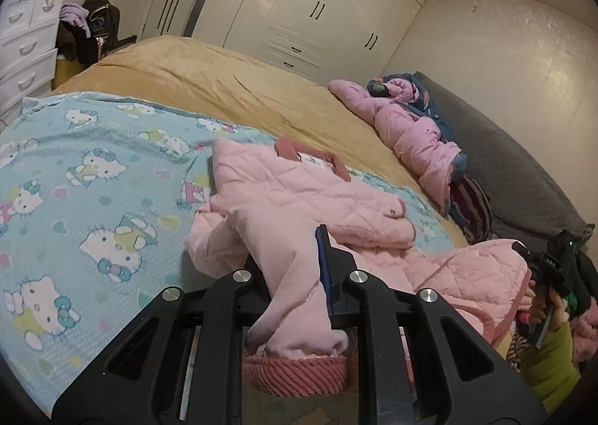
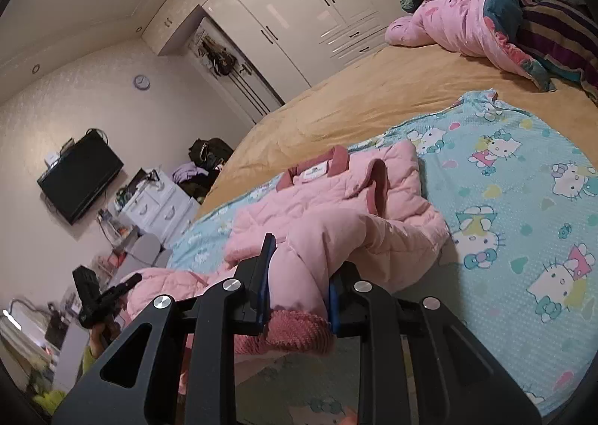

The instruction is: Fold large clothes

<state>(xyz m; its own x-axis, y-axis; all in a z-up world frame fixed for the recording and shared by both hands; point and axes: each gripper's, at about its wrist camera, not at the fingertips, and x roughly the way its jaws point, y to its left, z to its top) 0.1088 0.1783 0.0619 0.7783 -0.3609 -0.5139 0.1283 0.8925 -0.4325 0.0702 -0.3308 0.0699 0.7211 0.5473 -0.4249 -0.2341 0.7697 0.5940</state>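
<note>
Two sleeves of a pink quilted jacket (image 1: 299,197) are pinched, one by each gripper. From the left wrist, the left gripper (image 1: 299,275) has its jaws pressed onto one sleeve, the ribbed cuff (image 1: 295,369) hanging below them; the jacket's body lies on a blue cartoon-cat blanket (image 1: 93,182) across the bed (image 1: 224,89), collar away from the camera. From the right wrist, the right gripper (image 2: 299,275) clamps the other sleeve just above its ribbed cuff (image 2: 295,331), and the left gripper (image 2: 101,298) shows at lower left.
</note>
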